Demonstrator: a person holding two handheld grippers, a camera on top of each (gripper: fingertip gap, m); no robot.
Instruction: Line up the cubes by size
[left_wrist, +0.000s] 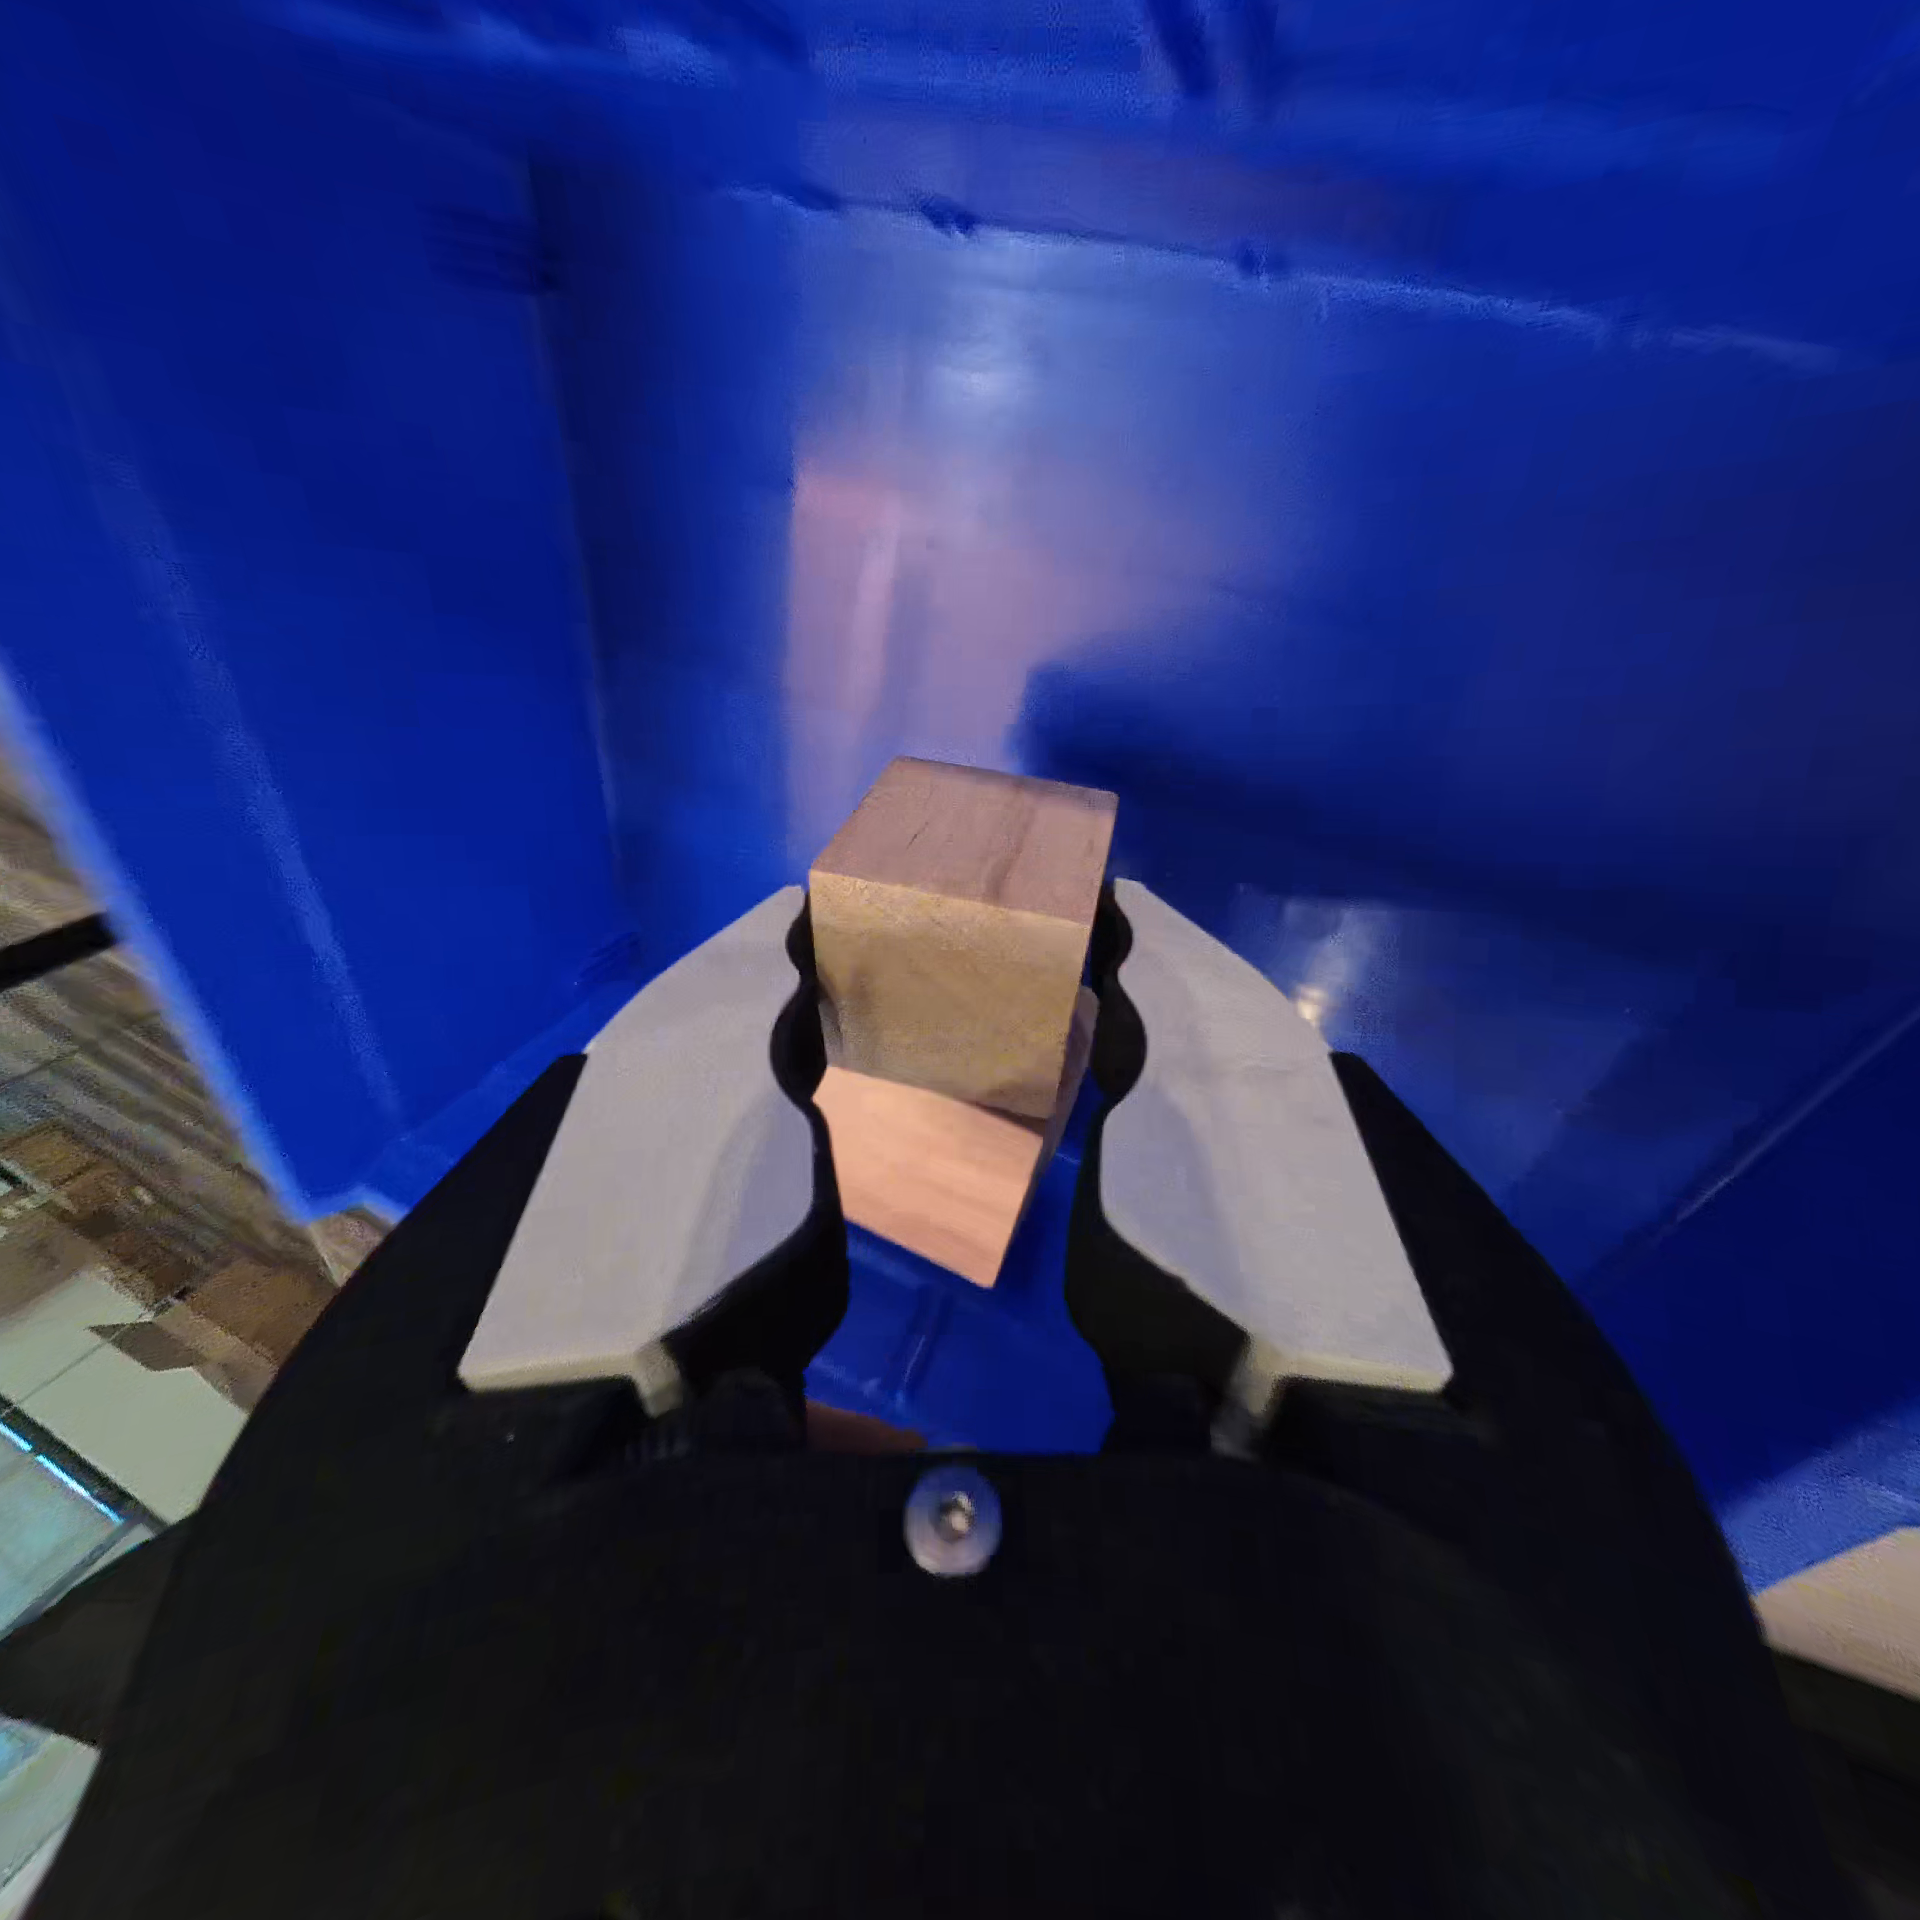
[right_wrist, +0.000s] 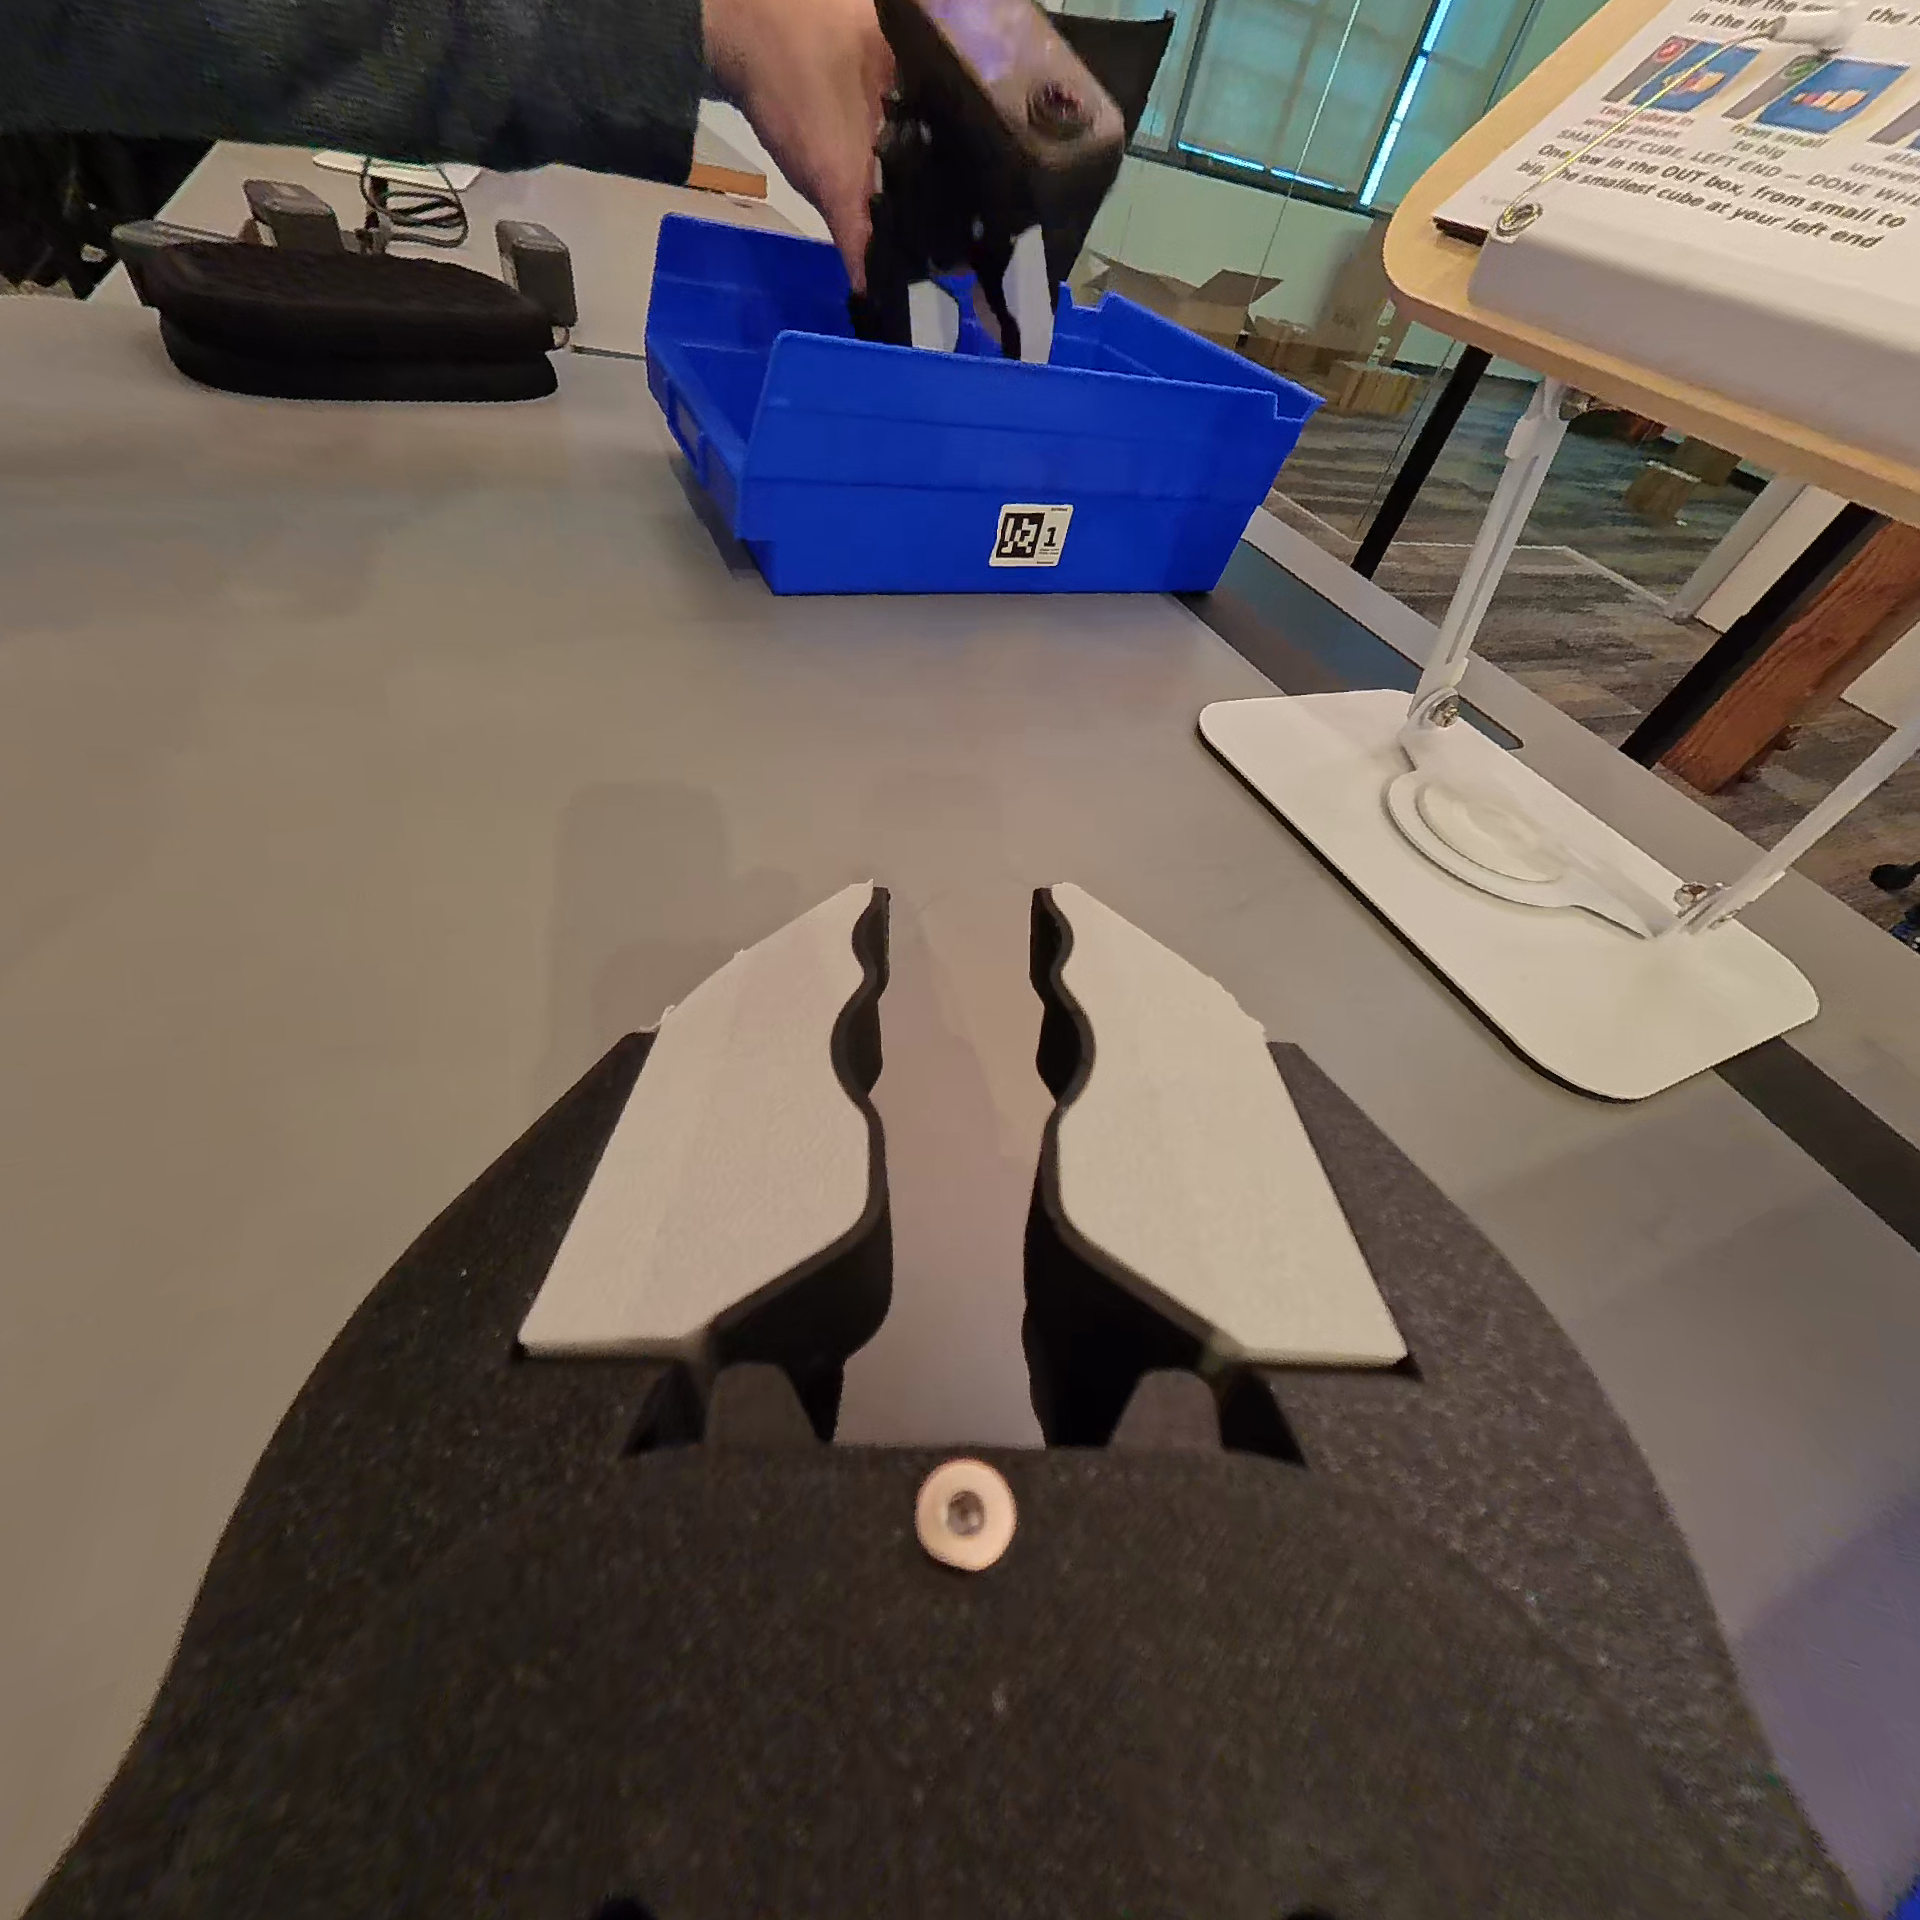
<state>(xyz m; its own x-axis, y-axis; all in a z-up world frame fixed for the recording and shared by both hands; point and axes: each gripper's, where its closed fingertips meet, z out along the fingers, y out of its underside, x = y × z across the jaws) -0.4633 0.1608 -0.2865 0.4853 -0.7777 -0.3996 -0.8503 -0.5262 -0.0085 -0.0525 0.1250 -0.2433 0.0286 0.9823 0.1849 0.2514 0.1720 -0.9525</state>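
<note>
Left gripper (left_wrist: 951, 935) fingers are pinching a wooden cube (left_wrist: 961, 935) inside the blue bin (right_wrist: 966, 457); advise lifting straight, clearing the cube beneath (left_wrist: 935, 1184). Right gripper (right_wrist: 961, 904) fingers are standing apart, empty.

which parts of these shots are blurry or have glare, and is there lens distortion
Left wrist view: the blue bin wall carries soft pale glare and smeared reflections; the wooden cube between the fingers is fairly sharp, the room at the left edge blurred. Right wrist view: the left gripper and hand reaching into the blue bin are motion-blurred; the wide-angle lens bends the grey table edges.
</note>
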